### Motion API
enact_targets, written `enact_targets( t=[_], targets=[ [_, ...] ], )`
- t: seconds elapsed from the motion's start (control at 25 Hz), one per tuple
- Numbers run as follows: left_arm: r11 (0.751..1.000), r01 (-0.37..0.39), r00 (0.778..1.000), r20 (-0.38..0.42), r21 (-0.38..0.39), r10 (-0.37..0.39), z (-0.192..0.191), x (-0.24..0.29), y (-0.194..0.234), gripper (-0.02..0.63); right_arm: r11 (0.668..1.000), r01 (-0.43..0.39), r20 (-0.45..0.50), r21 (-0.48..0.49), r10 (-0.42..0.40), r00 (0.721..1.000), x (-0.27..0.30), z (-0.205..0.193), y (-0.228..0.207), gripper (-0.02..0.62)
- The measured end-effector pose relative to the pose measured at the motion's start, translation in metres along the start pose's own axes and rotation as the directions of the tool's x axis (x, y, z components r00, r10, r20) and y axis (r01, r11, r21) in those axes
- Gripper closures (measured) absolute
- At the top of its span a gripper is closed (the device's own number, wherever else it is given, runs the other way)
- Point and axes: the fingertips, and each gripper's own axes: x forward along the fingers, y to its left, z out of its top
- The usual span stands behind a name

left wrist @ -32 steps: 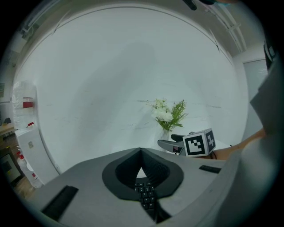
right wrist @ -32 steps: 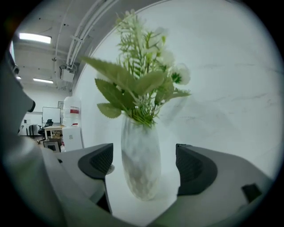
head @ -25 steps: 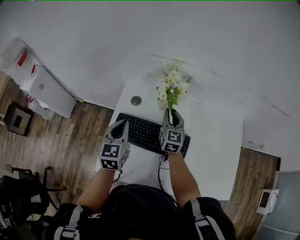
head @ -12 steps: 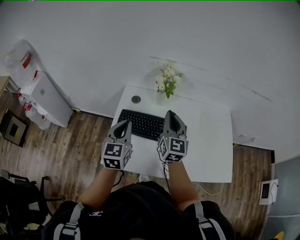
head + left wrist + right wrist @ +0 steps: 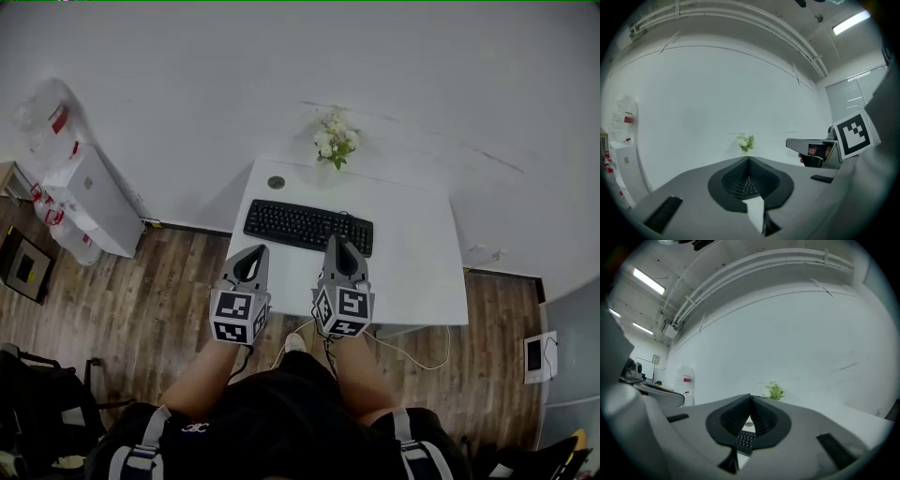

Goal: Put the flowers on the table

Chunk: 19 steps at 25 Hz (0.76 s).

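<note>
White surface now carries the flowers; the right gripper has released them and retreated beside the left gripper, both with jaws clenched and empty. Placement looks done.

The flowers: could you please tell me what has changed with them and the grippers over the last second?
The right gripper let go of the flowers, now standing at the far edge of the table, and drew back towards the person, fingers shut. The left gripper drew back too. The keyboard stayed put.
</note>
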Motion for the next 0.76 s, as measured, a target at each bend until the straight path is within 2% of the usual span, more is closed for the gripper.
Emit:
enact_targets(
  t=[0.36,0.76],
  targets=[
    [1.000,0.019,1.000,-0.015,0.010,-0.019,-0.009,-0.045,-0.013,0.603,1.000,0.017,-0.002,0.008,-0.017,1.000,-0.047,-0.002,0.023,0.592],
    [1.000,0.018,1.000,-0.009,0.008,-0.017,0.000,-0.037,-0.012,0.603,1.000,0.002,0.000,0.019,-0.002,1.000,-0.039,0.003,0.022,0.592]
  ],
)
